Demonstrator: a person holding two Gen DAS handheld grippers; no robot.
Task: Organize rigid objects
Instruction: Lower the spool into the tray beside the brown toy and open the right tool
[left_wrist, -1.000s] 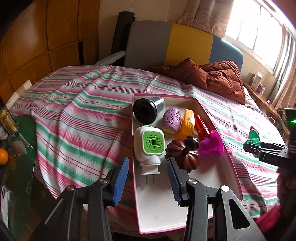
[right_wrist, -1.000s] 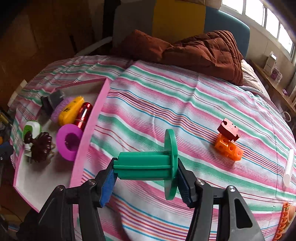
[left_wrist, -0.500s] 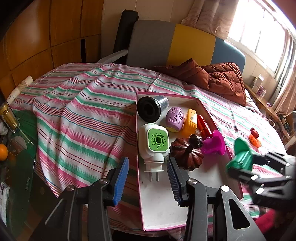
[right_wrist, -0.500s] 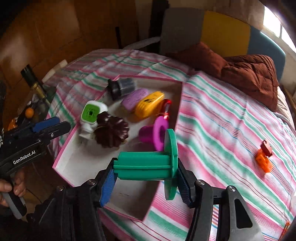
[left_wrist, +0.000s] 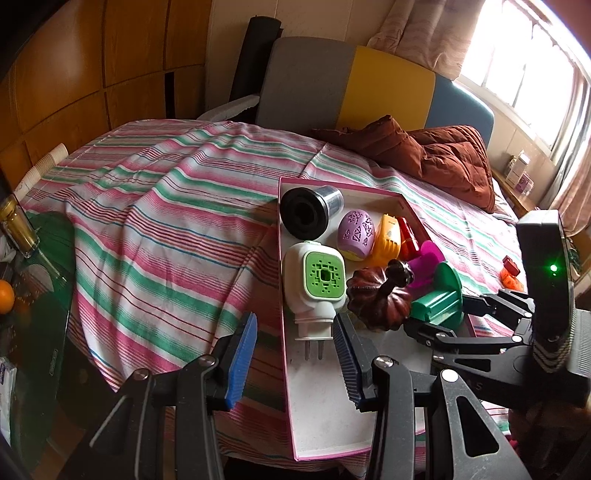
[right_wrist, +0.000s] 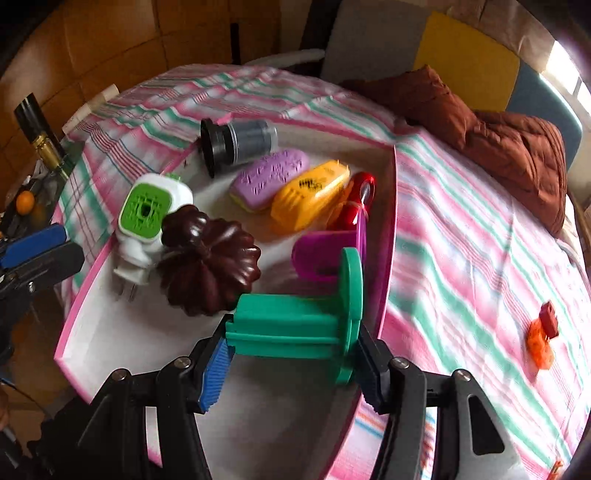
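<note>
My right gripper is shut on a green spool and hangs over the near part of the pink-rimmed white tray. From the left wrist view the green spool sits beside the brown pumpkin, with the right gripper coming in from the right. Inside the tray lie a white and green plug-in, a black cup, a purple oval, a yellow piece, a red piece and a magenta spool. My left gripper stands open over the tray's left rim, nothing between its fingers.
An orange and red block pair lies on the striped bedspread to the right of the tray. A brown quilt is bunched at the headboard. At the left stand a glass-topped table, a bottle and an orange.
The right gripper carried the green spool leftward from over the bedspread to over the tray, rolling as it went. The left gripper barely moved.
</note>
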